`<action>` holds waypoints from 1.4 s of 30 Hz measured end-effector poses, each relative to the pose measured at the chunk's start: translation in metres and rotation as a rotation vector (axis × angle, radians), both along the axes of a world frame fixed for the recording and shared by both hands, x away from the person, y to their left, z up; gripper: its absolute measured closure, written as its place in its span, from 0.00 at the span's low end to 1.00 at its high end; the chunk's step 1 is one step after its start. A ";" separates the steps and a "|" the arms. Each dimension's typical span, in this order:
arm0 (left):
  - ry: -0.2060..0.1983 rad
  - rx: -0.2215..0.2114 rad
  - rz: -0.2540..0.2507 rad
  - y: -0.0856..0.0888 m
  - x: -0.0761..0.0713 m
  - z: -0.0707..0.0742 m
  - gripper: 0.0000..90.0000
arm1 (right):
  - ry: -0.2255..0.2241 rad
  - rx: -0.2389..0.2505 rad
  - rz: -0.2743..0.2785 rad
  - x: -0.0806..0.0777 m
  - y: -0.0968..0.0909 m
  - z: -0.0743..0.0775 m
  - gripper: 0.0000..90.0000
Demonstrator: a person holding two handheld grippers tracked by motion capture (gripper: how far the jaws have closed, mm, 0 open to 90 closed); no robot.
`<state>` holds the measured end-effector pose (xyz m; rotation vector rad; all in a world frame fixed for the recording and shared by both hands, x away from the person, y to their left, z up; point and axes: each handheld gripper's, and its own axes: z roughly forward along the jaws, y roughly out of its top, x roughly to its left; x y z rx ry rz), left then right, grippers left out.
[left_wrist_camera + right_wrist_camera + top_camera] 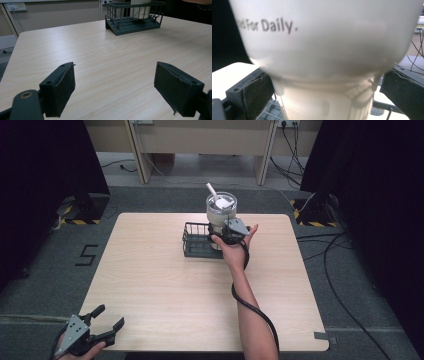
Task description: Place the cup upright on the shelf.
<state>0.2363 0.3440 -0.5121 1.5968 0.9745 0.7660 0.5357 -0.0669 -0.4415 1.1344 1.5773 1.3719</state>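
A white translucent cup (221, 210) with a white straw (211, 188) and a clear lid stands in the right end of a dark wire basket (195, 247) at the table's far middle. My right gripper (227, 237) is at the cup's lower part from the near side. In the right gripper view the cup (324, 50), printed "For Daily.", sits between the wide-apart jaws of my right gripper (328, 87), with a small gap showing at the right pad (402, 95). My left gripper (111, 316) hangs open over the table's near left corner, nothing between its jaws.
The left gripper view looks across bare wood table (100, 55) toward the basket (132, 25) and cup (141, 11). Black curtains flank the table. Cables (340, 270) lie on the floor at the right, and desk legs (140, 155) stand behind.
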 end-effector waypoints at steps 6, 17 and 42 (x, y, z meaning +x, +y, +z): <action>-0.003 0.003 0.000 0.000 0.000 0.001 0.18 | -0.006 -0.001 -0.001 -0.007 -0.004 0.001 0.00; -0.011 0.007 -0.001 -0.001 -0.001 0.002 0.18 | -0.008 -0.002 -0.002 -0.022 -0.013 0.002 0.00; -0.020 0.013 -0.008 -0.004 -0.002 0.003 0.18 | -0.001 -0.009 -0.014 -0.055 -0.045 0.003 0.01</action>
